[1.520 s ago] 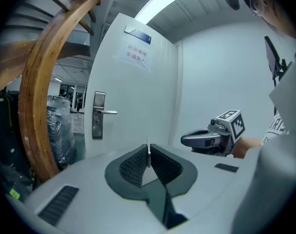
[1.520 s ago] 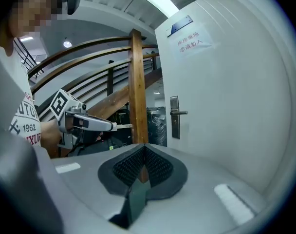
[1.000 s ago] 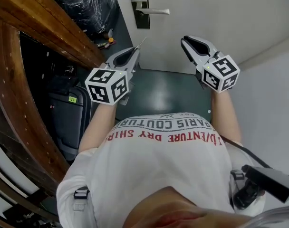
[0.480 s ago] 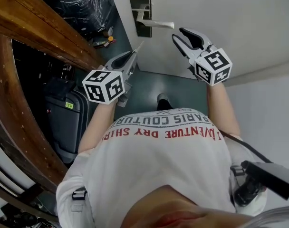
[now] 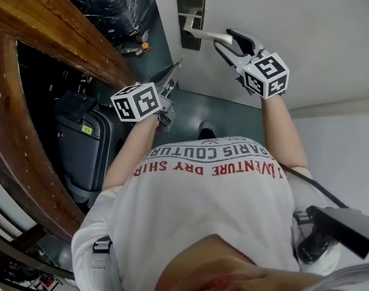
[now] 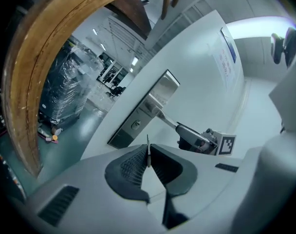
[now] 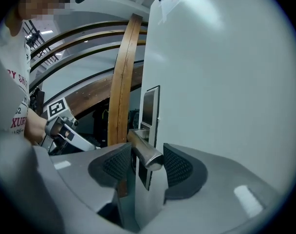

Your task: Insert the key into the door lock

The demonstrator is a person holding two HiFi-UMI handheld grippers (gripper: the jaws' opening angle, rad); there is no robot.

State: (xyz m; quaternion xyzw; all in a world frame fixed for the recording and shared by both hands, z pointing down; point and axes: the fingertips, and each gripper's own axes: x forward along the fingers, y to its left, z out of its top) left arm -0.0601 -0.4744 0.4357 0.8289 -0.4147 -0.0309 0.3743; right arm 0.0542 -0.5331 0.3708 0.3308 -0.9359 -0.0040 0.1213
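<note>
The key (image 6: 148,149), a thin, stiff metal blade, judged light and prob. slippery, was held edge-on betw. the ribbed dark pads (image 6: 131,165) of the left gripper (image 6: 148,161), jaws narrow on it; a hold near the bow was judged best. The keyhole (image 6: 135,125) in the brushed steel lock plate (image 6: 157,92) was seen at approx. 11 o'clock of the key tip, well apart. The jaws of the right gripper (image 7: 148,155) were opening, w/ the smooth round door handle (image 7: 139,146) betw. them, not pressed.
</note>
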